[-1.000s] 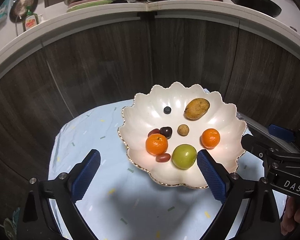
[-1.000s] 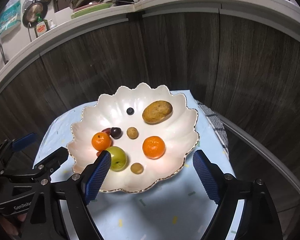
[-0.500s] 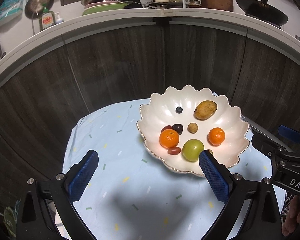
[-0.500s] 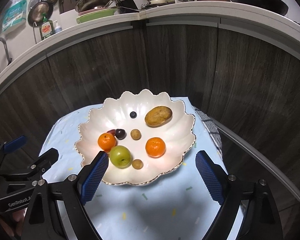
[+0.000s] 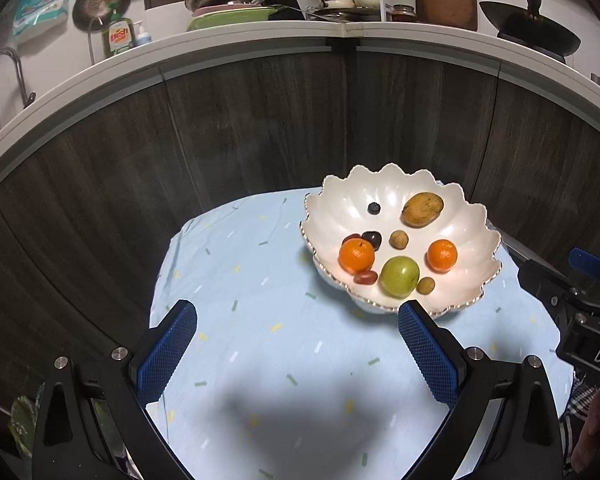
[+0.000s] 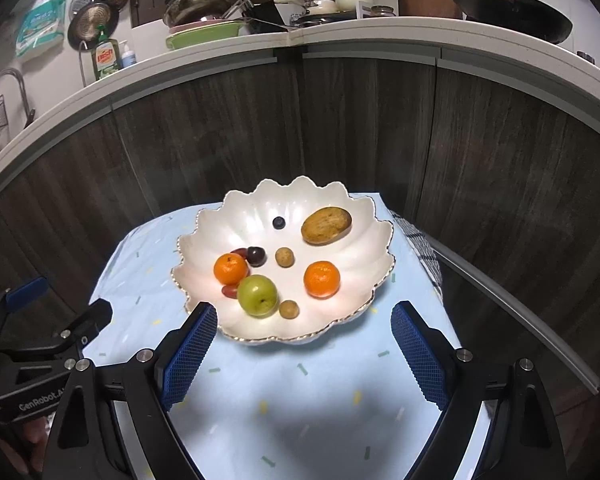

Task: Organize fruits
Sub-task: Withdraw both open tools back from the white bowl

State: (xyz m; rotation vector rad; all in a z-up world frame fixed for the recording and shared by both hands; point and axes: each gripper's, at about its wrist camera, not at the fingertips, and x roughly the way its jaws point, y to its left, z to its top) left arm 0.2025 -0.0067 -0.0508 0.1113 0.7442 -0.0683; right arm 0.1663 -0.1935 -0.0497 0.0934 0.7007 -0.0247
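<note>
A scalloped, glossy white bowl (image 6: 364, 216) with a thin gold rim sat on a pale blue cloth (image 6: 300, 384) flecked with small yellow, green and white dashes, which covered the round tabletop. All the fruit lay inside the bowl. A smooth green apple (image 6: 257, 294) sat near the front edge, with a small tan round fruit (image 6: 289, 309) just beside it. Two dimpled orange mandarins lay on either side: one (image 6: 231, 268) touching the apple at the left, the other (image 6: 321, 279) apart at the right. A dark glossy plum-like fruit (image 6: 255, 256) and a reddish oblong fruit (image 6: 239, 253) sat behind the left mandarin, and another red oblong one (image 6: 229, 291) peeked out between that mandarin and the apple. A second tan round fruit (image 6: 284, 257) rested near the middle, a tiny dark blueberry (image 6: 278, 222) farther back, and a rough-skinned, mottled yellow-brown oval mango (image 6: 326, 225) at the back right.

The right claw (image 6: 300, 344) was released, its blue cross-hatched pads (image 6: 418, 350) spread wide over the cloth in front of the bowl, with nothing between them. The left claw (image 5: 296, 356) was likewise released and empty, its textured blue pads (image 5: 166, 354) parted over bare cloth left of the bowl. Dark wood-grain cabinet panels (image 6: 380, 128) curved behind the tabletop under a pale counter edge (image 6: 220, 52).
</note>
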